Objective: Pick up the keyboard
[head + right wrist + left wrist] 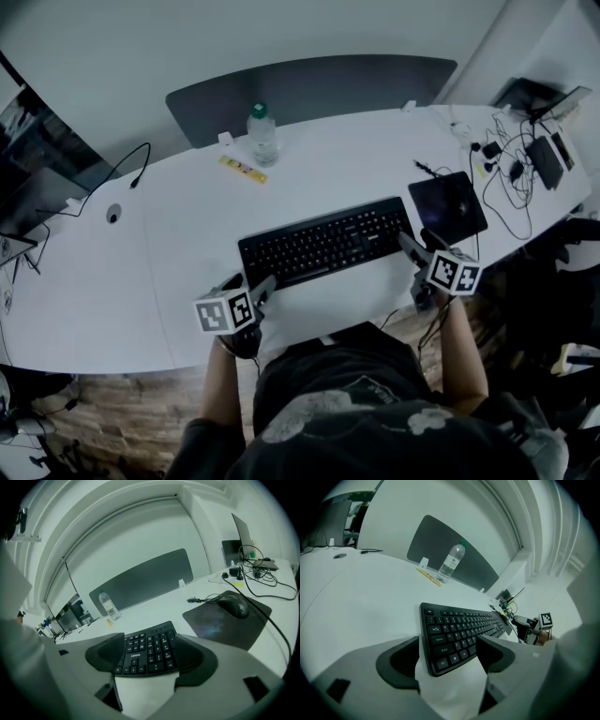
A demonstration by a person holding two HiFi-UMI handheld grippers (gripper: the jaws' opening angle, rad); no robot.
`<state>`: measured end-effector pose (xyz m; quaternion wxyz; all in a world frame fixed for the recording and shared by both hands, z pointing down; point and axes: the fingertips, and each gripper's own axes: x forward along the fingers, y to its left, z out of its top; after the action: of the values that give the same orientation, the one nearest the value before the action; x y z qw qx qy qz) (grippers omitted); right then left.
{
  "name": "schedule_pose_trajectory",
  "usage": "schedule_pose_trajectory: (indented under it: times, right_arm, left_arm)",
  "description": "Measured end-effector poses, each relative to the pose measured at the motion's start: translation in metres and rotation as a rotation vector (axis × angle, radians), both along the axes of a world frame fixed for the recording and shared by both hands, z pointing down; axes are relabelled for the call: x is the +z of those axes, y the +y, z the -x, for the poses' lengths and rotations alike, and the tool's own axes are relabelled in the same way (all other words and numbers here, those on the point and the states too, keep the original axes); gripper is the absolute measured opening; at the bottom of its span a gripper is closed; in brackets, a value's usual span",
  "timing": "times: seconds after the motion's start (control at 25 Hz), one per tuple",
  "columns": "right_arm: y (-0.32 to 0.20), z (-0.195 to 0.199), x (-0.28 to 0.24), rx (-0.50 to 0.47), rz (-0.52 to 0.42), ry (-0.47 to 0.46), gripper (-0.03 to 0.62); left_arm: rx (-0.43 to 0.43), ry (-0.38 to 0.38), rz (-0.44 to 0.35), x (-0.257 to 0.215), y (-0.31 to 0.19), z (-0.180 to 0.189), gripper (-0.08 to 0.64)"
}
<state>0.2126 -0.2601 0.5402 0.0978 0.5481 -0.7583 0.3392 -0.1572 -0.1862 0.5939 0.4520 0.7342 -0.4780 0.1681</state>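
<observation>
While it lies flat on the white table (169, 234) directly in front of the person, the black keyboard (326, 242) has its long axis running from side to side, with its right end a little farther from the body than its left. Each short end sits in line with one claw, so neither hand is clearly nearer. The left gripper (255, 284) faces the near left corner. In the left gripper view that corner sits in the gap between jaws spread wide, and neither pad appears to press on it. The right gripper (419, 246) faces the number-pad end. In the right gripper view that end also lies between jaws held wide apart, apparently short of contact. Both forearms reach out from the person's sides, and both grippers slant forward and down toward the tabletop. A lift probably calls for each pair of jaws to close on its end. A mouse (234, 605) on its dark mouse pad (448, 208) lies just beside the keyboard's right end, and a water bottle (263, 136) stands well beyond.
</observation>
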Motion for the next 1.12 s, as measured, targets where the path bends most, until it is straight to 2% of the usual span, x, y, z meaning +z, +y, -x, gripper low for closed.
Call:
schedule_pose_trajectory:
  times: [0.12,0.36,0.6,0.96,1.12]
  right_arm:
    - [-0.015,-0.003,-0.003,-0.023,-0.013,0.001,0.322]
    - [-0.036,-0.019,0.003,-0.074,0.007,-0.018,0.318]
    - [-0.056,-0.034,0.016,-0.153,0.038,-0.031,0.31]
    - [-0.074,-0.045,0.027,-0.254,0.086,-0.033,0.295]
    - [-0.082,-0.047,0.029,-0.264,0.097,-0.033,0.291]
  left_arm:
    - [-0.001,-0.019,0.024,0.003,-0.003,-0.005,0.365]
    - [-0.03,-0.125,0.076,0.018,-0.003,-0.009,0.365]
    - [-0.103,-0.122,0.111,0.019,-0.008,-0.008,0.365]
    - [-0.133,-0.138,0.175,0.027,-0.02,-0.004,0.36]
    - [-0.158,-0.148,0.172,0.028,-0.02,0.002,0.31]
